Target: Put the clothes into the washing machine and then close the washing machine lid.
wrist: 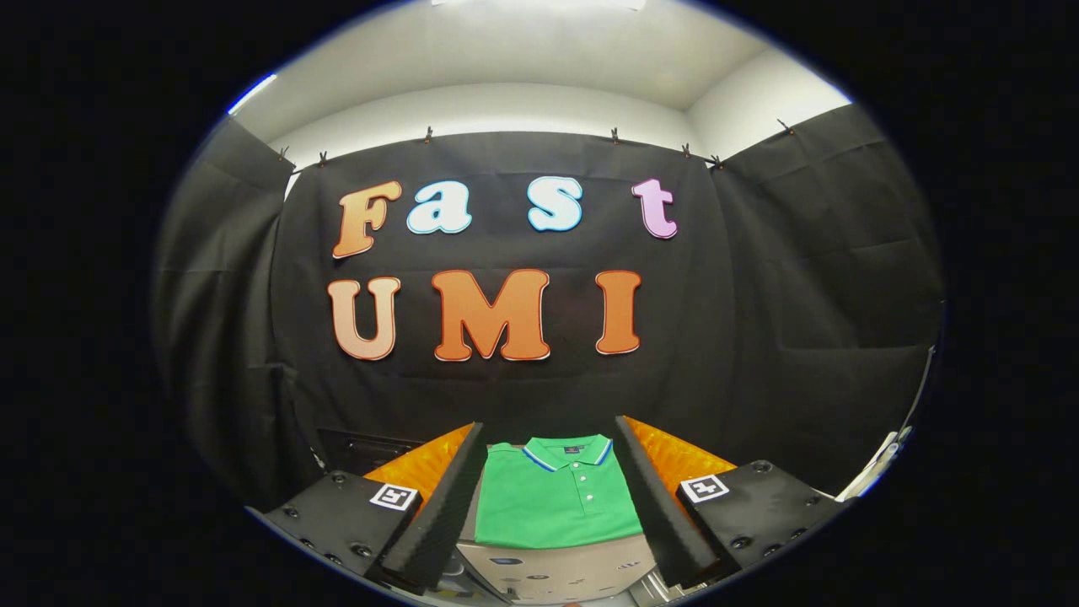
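The gripper (552, 506) is hovering with its fingers (438, 514) spread wide, touching nothing. A folded green polo shirt (556, 497) is lying flat between them, just ahead, resting on a light surface (556, 569) whose nature is unclear.

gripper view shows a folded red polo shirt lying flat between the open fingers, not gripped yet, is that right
Not quite: the polo shirt is green, not red. The gripper view shows it folded, lying flat between the fingers of the open gripper, with neither finger pressing on it.
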{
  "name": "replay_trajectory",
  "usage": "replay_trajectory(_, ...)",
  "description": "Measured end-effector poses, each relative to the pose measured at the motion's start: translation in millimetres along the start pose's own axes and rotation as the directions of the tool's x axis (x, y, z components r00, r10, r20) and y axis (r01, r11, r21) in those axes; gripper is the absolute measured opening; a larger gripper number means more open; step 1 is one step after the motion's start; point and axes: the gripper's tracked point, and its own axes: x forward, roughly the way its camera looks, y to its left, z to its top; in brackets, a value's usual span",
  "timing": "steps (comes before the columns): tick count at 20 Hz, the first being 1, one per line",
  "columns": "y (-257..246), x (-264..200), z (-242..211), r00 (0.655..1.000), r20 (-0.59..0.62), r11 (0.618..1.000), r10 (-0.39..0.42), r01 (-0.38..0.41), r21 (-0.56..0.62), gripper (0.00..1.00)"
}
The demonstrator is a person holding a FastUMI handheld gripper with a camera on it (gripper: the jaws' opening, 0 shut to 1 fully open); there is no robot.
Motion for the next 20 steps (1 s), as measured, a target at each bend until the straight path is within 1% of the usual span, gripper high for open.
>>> replay_trajectory(7,-2,-1,2,1.0,-0.008,1.0,-0.002,0.002,0.006,0.97)
replay_trajectory(10,-6,8,1,1.0,-0.014,1.0,-0.007,0.007,0.005,0.97)
replay_trajectory(15,-19,47,-4,0.998,-0.056,1.0,-0.003,0.003,0.013,0.97)
replay_trajectory(20,-37,106,-27,0.992,-0.128,0.999,-0.002,0.008,0.048,0.97)
